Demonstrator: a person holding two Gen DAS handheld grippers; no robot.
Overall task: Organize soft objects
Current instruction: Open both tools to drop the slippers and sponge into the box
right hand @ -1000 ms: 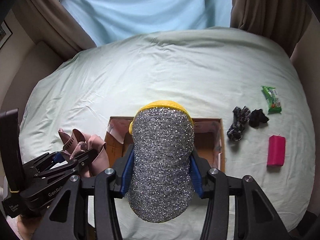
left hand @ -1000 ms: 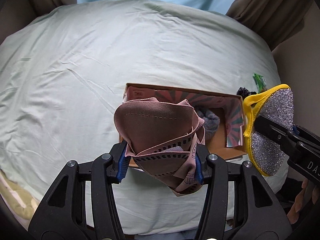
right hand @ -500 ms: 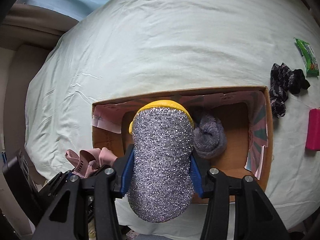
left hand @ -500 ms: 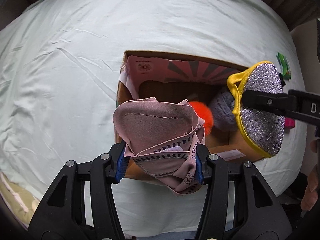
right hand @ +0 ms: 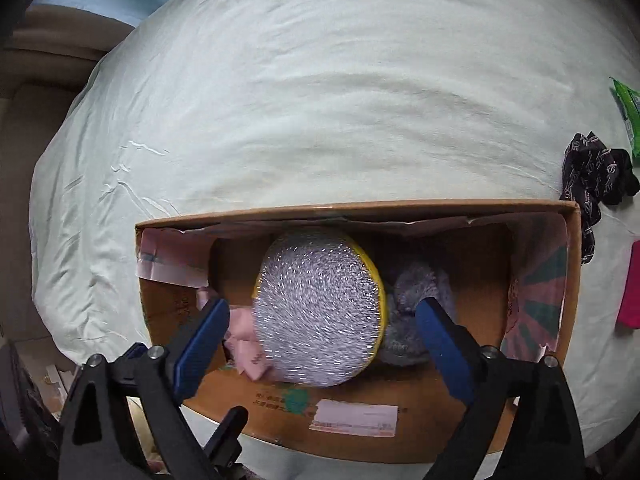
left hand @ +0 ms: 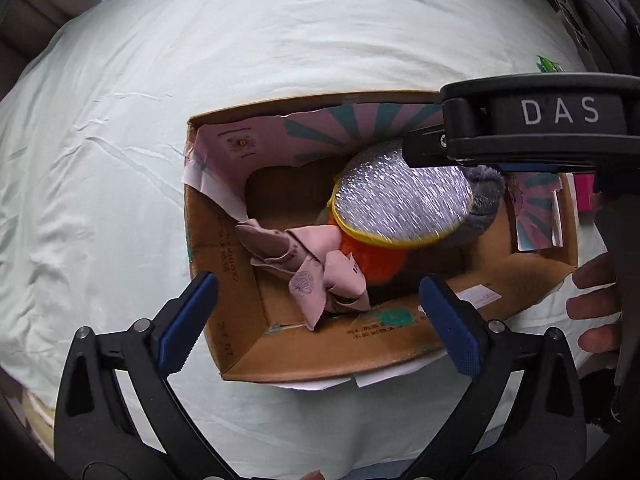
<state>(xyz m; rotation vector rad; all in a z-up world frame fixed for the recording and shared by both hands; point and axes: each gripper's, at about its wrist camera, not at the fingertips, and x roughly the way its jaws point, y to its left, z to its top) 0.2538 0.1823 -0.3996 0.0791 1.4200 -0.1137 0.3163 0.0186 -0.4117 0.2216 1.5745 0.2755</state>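
An open cardboard box (left hand: 240, 304) (right hand: 360, 412) lies on the pale green bedsheet. Inside it lies a crumpled pink cloth (left hand: 308, 264) (right hand: 244, 344), free of any pad. A silver glitter sponge with a yellow rim (left hand: 400, 196) (right hand: 320, 312), blurred, drops into the box over an orange fuzzy thing (left hand: 376, 260) and a grey fluffy one (left hand: 484, 196) (right hand: 416, 292). My left gripper (left hand: 320, 316) hovers above the box, jaws opening wide, nothing between its pads. My right gripper (right hand: 320, 348) is opening too; the sponge sits between its fingers untouched.
Right of the box on the sheet lie black patterned socks (right hand: 592, 176), a green packet (right hand: 628, 112) and a magenta roll (right hand: 632, 296). A person's fingers (left hand: 596, 304) show at the right edge. The bed's edge runs along the bottom.
Both grippers sank toward the box and opened. The pink cloth left the left pads and lies in the box; the glitter sponge left the right pads and is falling in.
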